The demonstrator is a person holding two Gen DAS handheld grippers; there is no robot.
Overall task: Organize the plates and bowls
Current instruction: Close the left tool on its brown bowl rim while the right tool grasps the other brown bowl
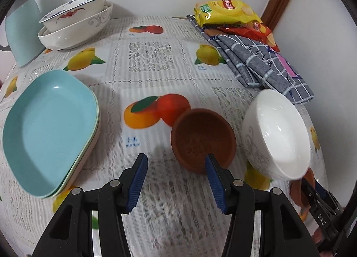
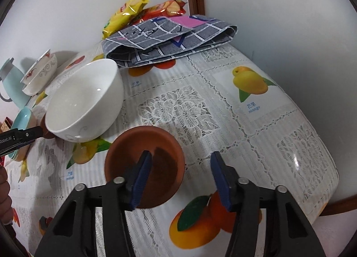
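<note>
Clay bowls, two of them, one per claw. Left claw spread, pinching nothing: right finger just over the near rim of the left clay bowl, left finger outside it, above the tablecloth. Right claw same deal, spread and empty: left finger over the inside of the right clay bowl, right finger well clear of the rim on the outer side. Hard to say about actual contact with the clay from either view. White bowl parked between the two clay ones, close to both. Blue plates stacked off to the left, probably sorted already.

Looks like a wall grab on both bowls, so some tips:

- Drop low enough for a proper bite: one pad inside, one outside, well below the lip, not just nipping the edge.
- Keep the pads flat against the wall. Curved side plus a tilted claw equals a bowl swinging or popping out.
- Squeeze gently. Probably rough enough for easy grip, but likely brittle too.
- Lift straight up before going sideways, especially on the side near the white bowl. Not much room there.
- After that, probably nest one clay bowl in the other, slowly, no dropping.
</note>
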